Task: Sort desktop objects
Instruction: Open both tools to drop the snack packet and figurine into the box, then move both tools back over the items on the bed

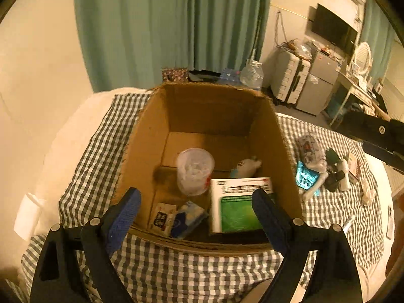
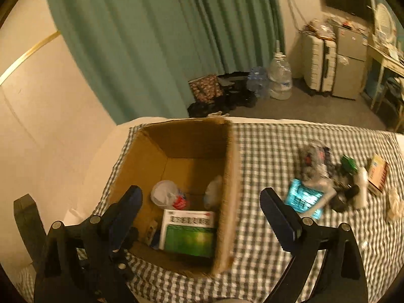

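Open cardboard box (image 1: 151, 136) on checked cloth (image 1: 202, 265)

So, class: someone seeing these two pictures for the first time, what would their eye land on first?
The open cardboard box on the checked cloth, with a green-and-white carton and a clear plastic cup inside. Right of the box, a heap of small items lies unsorted. Behind, a teal curtain fills the wall.

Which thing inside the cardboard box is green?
The flat white-and-green box, lying at the cardboard box's near right corner. The clear plastic cup and small packets beside it aren't green.
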`<action>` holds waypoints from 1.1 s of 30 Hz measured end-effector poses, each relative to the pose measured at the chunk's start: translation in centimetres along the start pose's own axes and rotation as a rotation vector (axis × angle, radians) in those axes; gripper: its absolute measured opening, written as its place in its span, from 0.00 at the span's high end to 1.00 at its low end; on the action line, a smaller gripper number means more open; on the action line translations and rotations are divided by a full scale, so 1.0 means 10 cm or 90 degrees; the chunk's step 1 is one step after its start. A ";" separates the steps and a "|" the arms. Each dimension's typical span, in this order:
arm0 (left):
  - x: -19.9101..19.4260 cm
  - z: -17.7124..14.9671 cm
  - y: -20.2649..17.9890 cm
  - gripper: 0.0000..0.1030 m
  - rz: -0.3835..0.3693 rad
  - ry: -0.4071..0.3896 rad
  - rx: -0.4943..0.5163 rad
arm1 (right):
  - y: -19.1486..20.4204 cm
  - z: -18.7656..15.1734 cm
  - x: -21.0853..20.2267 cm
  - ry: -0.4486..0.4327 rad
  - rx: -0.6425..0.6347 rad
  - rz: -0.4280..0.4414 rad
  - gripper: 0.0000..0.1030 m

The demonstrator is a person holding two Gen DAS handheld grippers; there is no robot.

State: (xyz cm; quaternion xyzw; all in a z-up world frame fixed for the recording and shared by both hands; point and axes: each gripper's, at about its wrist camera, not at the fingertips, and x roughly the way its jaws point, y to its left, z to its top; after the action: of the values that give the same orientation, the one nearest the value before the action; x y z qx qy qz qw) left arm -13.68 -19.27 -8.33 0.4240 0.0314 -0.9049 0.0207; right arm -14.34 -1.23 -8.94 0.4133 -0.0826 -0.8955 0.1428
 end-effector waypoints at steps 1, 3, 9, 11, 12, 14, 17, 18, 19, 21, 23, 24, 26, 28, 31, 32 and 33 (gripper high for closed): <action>-0.03 0.00 -0.07 0.08 -0.002 -0.003 0.007 | -0.06 -0.01 -0.05 -0.002 0.005 -0.004 0.08; -0.10 -0.02 -0.26 0.08 -0.013 -0.011 0.022 | -0.23 -0.03 -0.18 -0.009 0.018 -0.026 0.08; -0.26 -0.12 -0.79 0.07 -0.041 -0.023 0.064 | -0.83 -0.17 -0.64 -0.038 0.052 -0.106 0.08; -0.29 -0.19 -0.99 0.07 -0.056 -0.021 0.074 | -1.04 -0.24 -0.76 -0.037 0.058 -0.146 0.08; -0.30 -0.21 -1.08 0.07 -0.062 -0.018 0.080 | -1.17 -0.29 -0.81 -0.034 0.064 -0.163 0.08; -0.30 -0.29 -1.30 0.07 -0.071 -0.011 0.101 | -1.42 -0.38 -0.93 -0.029 0.090 -0.180 0.08; -0.26 -0.38 -1.58 0.07 -0.084 -0.001 0.128 | -1.77 -0.51 -1.15 -0.039 0.132 -0.191 0.08; -0.22 -0.41 -1.69 0.07 -0.088 0.005 0.135 | -1.87 -0.54 -1.21 -0.041 0.141 -0.196 0.08; -0.21 -0.42 -1.74 0.07 -0.090 0.008 0.138 | -1.97 -0.58 -1.28 -0.044 0.148 -0.202 0.08; -0.13 -0.45 -1.90 0.07 -0.096 0.016 0.147 | -2.14 -0.65 -1.38 -0.051 0.163 -0.211 0.08; -0.03 -0.48 -2.08 0.07 -0.103 0.020 0.157 | -2.33 -0.72 -1.45 -0.054 0.177 -0.216 0.08; 0.01 -0.49 -2.12 0.07 -0.102 0.021 0.161 | -2.42 -0.74 -1.45 -0.053 0.183 -0.218 0.08; 0.15 -0.51 -2.30 0.07 -0.099 0.027 0.176 | -2.57 -0.79 -1.42 -0.048 0.192 -0.223 0.08; 0.27 -0.53 -2.43 0.07 -0.099 0.027 0.186 | -2.78 -0.86 -1.36 -0.037 0.209 -0.225 0.08; 0.52 -0.54 -2.62 0.07 -0.091 0.027 0.196 | -3.10 -0.98 -1.24 -0.027 0.244 -0.221 0.08; 0.63 -0.54 -2.68 0.07 -0.086 0.034 0.197 | -3.22 -1.00 -1.18 -0.020 0.253 -0.218 0.08; 0.72 -0.54 -2.70 0.07 -0.084 0.040 0.196 | -3.36 -1.04 -1.10 -0.008 0.267 -0.216 0.08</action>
State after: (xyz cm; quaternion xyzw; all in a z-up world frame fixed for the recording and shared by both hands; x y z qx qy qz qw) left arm -15.88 8.02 -16.25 0.4475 -0.0793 -0.8845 -0.1050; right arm -5.90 33.81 -16.66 0.4361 -0.1969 -0.8725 -0.0984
